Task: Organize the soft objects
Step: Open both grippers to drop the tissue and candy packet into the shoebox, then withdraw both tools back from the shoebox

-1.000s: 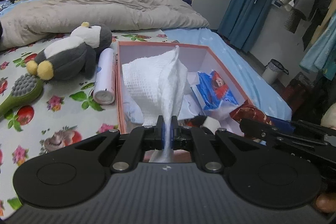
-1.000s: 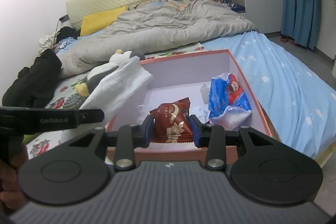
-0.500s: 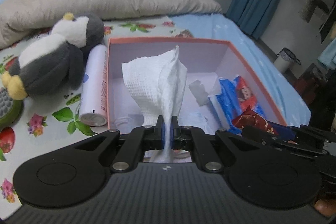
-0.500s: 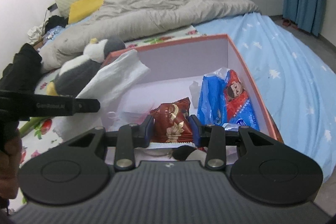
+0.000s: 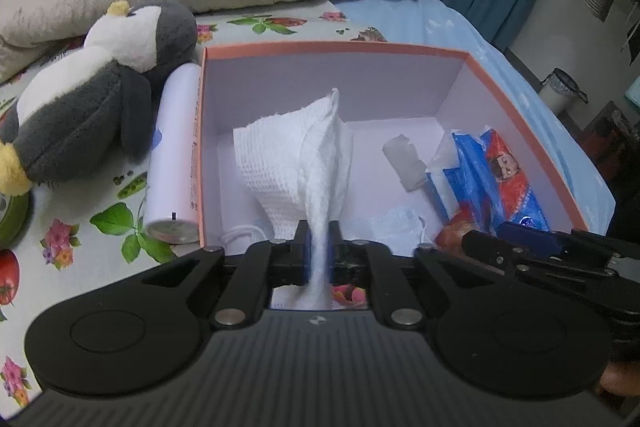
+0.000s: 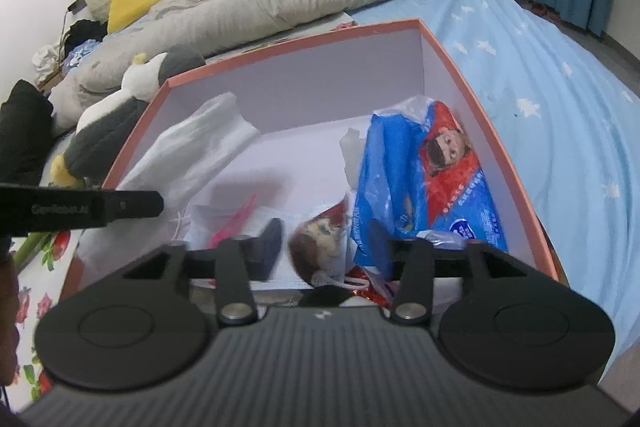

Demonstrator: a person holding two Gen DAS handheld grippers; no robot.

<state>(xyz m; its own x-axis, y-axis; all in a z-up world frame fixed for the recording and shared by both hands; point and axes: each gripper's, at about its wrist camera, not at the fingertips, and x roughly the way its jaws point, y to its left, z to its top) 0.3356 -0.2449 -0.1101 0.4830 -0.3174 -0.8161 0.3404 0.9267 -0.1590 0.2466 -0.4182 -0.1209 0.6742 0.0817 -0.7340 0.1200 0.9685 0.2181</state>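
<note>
My left gripper (image 5: 319,247) sits over the near edge of the pink box (image 5: 332,47), jaws just been opening, white waffle cloth (image 5: 304,155) between them and standing up inside the box; can't tell if the pads press it. In the box: blue-red packet (image 5: 500,175) at right, small white wad (image 5: 402,163), face mask (image 5: 398,227) on the floor. My right gripper (image 5: 536,247) pokes in from the right. Outside left: white cylinder (image 5: 174,151) against the box wall, plush penguin (image 5: 96,95) beside it on the floral sheet (image 5: 80,247).
</note>
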